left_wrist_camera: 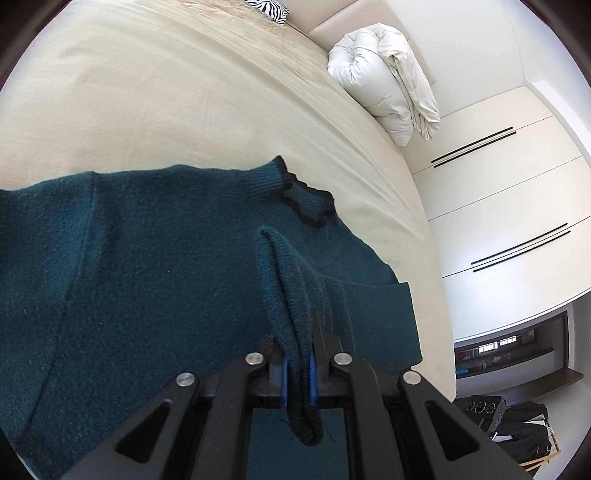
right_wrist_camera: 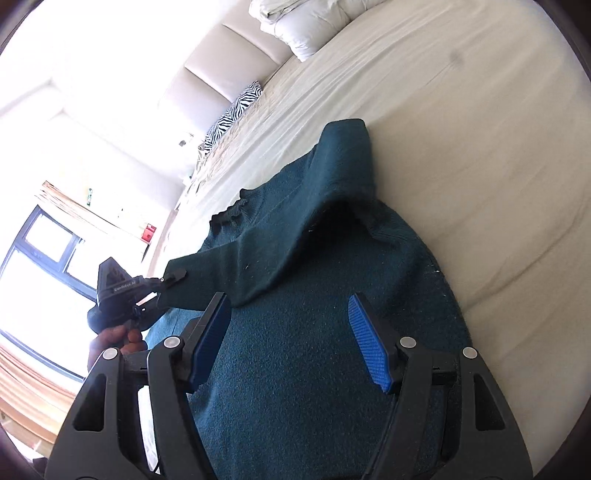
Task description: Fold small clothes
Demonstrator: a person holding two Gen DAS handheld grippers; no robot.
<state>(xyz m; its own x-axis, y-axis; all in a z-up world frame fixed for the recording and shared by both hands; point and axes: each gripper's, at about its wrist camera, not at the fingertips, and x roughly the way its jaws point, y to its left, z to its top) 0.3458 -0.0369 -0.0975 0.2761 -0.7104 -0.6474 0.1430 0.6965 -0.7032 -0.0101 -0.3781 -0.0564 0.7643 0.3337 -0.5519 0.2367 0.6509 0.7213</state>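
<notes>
Sweater [left_wrist_camera: 147, 277], dark teal knit with a black-edged collar [left_wrist_camera: 306, 206], is lying spread on the beige bed sheet [left_wrist_camera: 166, 110], directly ahead of and beneath both grippers. The left gripper [left_wrist_camera: 297, 373] is pointing downward over the garment with its jaws clenched on the sleeve cuff [left_wrist_camera: 288, 302]; a ribbed fold of the cuff is standing up between the blue pads [left_wrist_camera: 283, 380] and a dark end of it is hanging behind them toward the camera. In the right wrist view the same left gripper [right_wrist_camera: 176, 275] is showing at the far left, with a person's hand [right_wrist_camera: 118, 339] wrapping its handle and the teal sleeve [right_wrist_camera: 236, 266] stretching from its tip across the sweater's body.

The right gripper [right_wrist_camera: 291, 343] is hovering tilted down over the sweater's torso, its jaws standing released and well apart, with nothing between the blue pads [right_wrist_camera: 369, 343] but the knit lying below them; whether the pads are touching the fabric cannot be told. Beyond its fingertips one shoulder of the sweater is bunching up into a raised fold [right_wrist_camera: 347, 162].

Farther ahead of the left gripper a rolled white duvet [left_wrist_camera: 384, 85] is sitting at the head of the bed, and a zebra-print pillow [left_wrist_camera: 269, 9] is lying near it. To the right of that gripper a white wardrobe [left_wrist_camera: 509, 192] is standing beside the bed.
</notes>
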